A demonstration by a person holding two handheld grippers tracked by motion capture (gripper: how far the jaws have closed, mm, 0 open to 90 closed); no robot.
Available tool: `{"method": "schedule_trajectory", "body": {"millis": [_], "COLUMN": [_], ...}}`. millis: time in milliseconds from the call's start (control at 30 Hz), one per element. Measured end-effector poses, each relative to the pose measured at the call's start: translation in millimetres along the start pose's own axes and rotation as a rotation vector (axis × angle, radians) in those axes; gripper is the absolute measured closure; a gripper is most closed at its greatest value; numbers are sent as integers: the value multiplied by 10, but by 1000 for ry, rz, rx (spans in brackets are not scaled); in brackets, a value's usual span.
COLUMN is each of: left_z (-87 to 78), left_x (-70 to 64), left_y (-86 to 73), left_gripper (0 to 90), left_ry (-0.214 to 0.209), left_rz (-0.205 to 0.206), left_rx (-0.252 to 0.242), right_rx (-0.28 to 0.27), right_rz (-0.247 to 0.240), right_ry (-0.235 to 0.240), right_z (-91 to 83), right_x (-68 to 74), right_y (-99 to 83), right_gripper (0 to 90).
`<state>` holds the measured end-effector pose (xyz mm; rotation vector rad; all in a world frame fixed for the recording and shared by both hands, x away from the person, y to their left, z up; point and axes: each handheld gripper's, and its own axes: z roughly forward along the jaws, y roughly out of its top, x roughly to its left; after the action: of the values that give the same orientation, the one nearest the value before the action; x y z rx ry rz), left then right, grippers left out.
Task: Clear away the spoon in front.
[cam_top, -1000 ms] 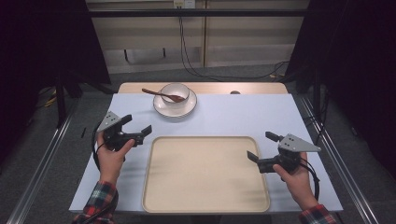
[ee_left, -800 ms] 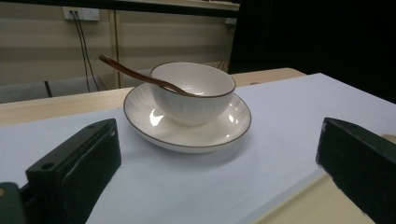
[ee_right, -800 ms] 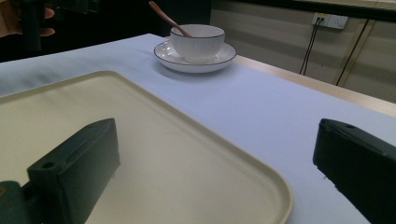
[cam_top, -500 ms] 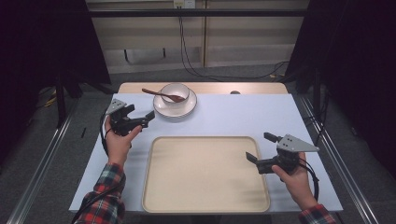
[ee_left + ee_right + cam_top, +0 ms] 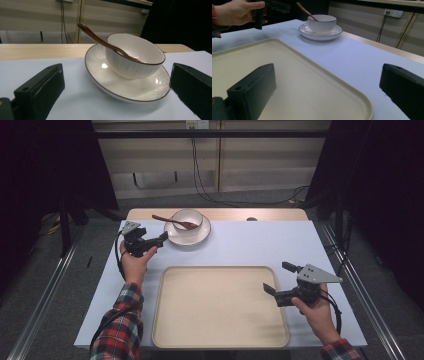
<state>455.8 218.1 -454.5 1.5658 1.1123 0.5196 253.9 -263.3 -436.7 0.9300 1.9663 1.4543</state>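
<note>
One glossy white ribbed bowl [image 5: 135,56] sits on a matching brown-rimmed saucer [image 5: 125,85] at the table's 12 o'clock; a brown spoon [image 5: 100,40], probably wooden, leans at the bowl's 10 o'clock. Left gripper [image 5: 161,239]: jaws spread, just beside the saucer's 9 o'clock. Right gripper [image 5: 278,279]: jaws spread, over the matte beige tray's [image 5: 220,307] 3 o'clock edge.
</note>
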Motion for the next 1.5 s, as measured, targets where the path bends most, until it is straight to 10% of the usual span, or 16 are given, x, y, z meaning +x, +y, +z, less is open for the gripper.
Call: {"method": "schedule_trajectory", "body": {"millis": [833,1500], "left_z": [446,566], "left_x": [80,65], "left_y": [68,71], "left_gripper": [91,375], "left_ry": [30,38], "left_rz": [-54,-66], "left_rx": [2,-24], "right_rx": [-12,-17], "right_rz": [2,16], "right_ry": [26,50], "right_z": [-15,-37], "right_x": [4,-7], "right_y": [11,26], "right_gripper": [4,7]}}
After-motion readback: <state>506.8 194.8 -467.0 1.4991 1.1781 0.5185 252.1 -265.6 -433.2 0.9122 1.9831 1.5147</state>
